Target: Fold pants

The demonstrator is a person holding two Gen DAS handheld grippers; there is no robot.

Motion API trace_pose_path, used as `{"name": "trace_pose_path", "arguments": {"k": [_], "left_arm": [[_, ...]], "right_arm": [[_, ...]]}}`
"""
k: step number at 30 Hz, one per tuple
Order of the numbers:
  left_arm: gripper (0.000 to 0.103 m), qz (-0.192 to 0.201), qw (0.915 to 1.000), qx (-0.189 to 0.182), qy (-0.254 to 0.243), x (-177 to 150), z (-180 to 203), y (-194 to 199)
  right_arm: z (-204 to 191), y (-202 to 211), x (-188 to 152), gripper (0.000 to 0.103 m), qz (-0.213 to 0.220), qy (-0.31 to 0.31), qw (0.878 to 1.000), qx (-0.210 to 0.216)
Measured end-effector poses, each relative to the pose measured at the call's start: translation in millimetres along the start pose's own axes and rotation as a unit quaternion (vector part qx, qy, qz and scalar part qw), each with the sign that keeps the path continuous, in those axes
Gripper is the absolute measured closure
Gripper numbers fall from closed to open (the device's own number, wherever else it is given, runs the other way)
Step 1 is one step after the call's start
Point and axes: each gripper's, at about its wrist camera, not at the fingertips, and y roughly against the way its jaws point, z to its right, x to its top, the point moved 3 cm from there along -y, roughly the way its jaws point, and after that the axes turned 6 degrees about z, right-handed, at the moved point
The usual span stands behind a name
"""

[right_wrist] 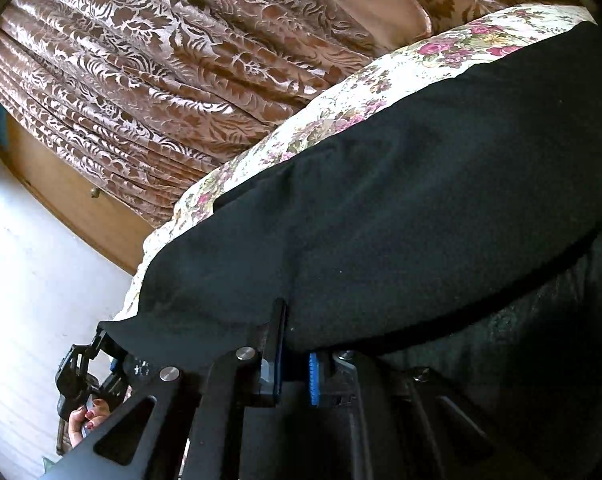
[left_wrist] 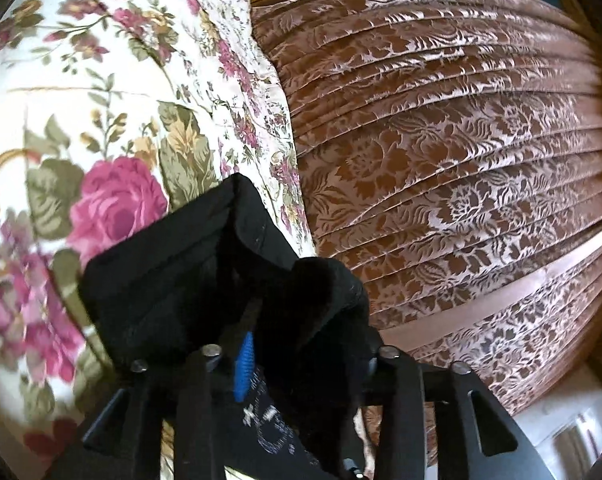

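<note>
Jaws of right gripper (right_wrist: 291,356) clamped together on black pants (right_wrist: 401,208) hem at 6 o'clock; jaws of left gripper (left_wrist: 297,344) partly apart, bunched pants cloth (left_wrist: 205,264) draped between and over the 2 fingers, pad contact not discernible. Pants spread across floral bedspread (right_wrist: 341,108), brown curtain (right_wrist: 161,60) at 10 o'clock. Risk: left end slipping free from loose jaws, fold skewing; cloth snagging on linkage.

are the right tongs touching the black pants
Touching. The right wrist view shows the right tongs closed on the near edge of the black pants, the dark cloth pinched between the fingers.
</note>
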Motion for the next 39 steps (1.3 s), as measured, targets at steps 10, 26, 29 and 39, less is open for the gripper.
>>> {"name": "trace_pose_path", "arguments": {"k": [10,26,29,39], "left_arm": [[0.027,-0.017,0.9976,-0.048,0.046,-10,18,16],[0.030,0.067,0.9977,0.003,0.016,0,42,68],[0.037,0.035,0.9989,0.005,-0.030,-16,56,63],[0.037,-0.091,0.9951,0.030,-0.023,-47,44,-3]], "right_arm": [[14,20,14,0.079,0.027,-0.027,0.999,-0.011],[78,58,42,0.078,0.072,-0.102,0.989,-0.075],[76,55,42,0.079,0.070,-0.096,0.990,-0.079],[80,55,47,0.079,0.062,-0.108,0.989,-0.075]]}}
